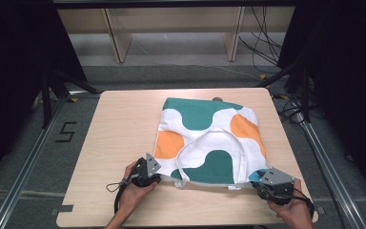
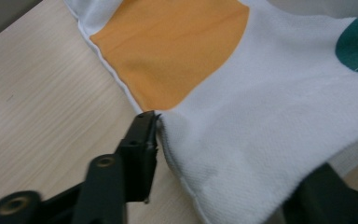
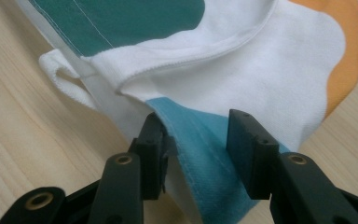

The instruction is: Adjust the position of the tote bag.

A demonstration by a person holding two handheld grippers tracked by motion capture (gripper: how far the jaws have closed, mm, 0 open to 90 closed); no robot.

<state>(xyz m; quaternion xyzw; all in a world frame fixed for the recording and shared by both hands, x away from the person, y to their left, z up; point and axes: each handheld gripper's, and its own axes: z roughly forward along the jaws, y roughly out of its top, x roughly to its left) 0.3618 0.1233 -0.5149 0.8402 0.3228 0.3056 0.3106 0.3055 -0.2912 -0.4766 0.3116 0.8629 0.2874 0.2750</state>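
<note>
A white cloth tote bag [image 1: 209, 138] with green and orange blobs lies flat on the wooden table [image 1: 119, 124], handles looped across its middle. My left gripper [image 1: 164, 175] is at the bag's near left corner. In the left gripper view [image 2: 237, 154] its jaws stand apart with the white corner [image 2: 261, 140] between them, and the left fingertip [image 2: 144, 135] touches the hem. My right gripper [image 1: 257, 180] is at the near right corner. In the right gripper view [image 3: 196, 126] its jaws straddle a light blue patch of cloth [image 3: 200, 144] without squeezing it.
Bare tabletop runs along the left side and the far edge. A strap loop [image 3: 65, 79] pokes out beside the bag's near hem. Wooden shelving [image 1: 171, 28] and loose cables [image 1: 267, 43] lie beyond the table on the floor.
</note>
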